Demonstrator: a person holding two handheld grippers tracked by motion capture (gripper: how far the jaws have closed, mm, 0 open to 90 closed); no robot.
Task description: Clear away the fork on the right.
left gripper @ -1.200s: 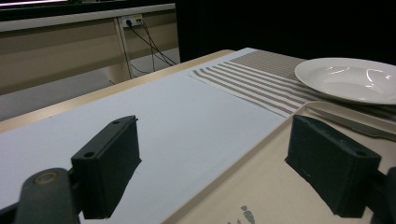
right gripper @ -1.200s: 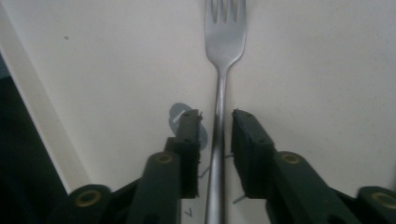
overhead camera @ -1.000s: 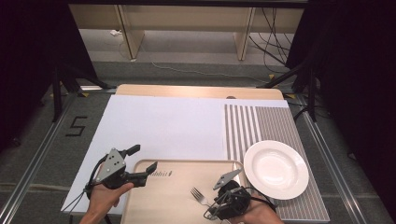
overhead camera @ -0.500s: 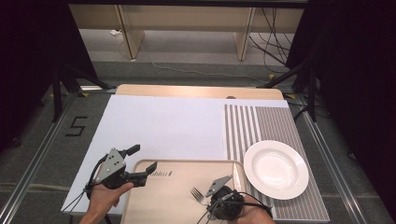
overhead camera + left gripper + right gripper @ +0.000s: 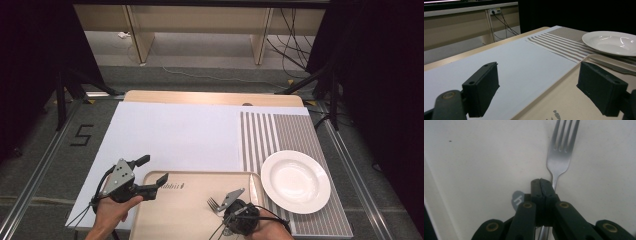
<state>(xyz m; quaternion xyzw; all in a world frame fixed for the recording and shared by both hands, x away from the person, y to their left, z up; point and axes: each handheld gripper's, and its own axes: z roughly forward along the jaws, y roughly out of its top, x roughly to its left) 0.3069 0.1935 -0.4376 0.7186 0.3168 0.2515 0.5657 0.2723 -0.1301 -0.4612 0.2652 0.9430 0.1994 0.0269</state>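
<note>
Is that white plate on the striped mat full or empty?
Empty: the white plate shows only bare, glossy white surface, sitting on the striped mat.

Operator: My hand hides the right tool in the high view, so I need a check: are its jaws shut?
Observer: Yes. In the right gripper view the right tool has its jaws together, tips at the fork's neck. I cannot tell whether they pinch it.
Operator: Anything beside the jaws?
Observer: A small grey sticker on the tray, at their left in that view.
Operator: Anything else on the tray?
Observer: The left gripper view shows a grey blade, likely a knife, at the tray's edge near the plate.
</note>
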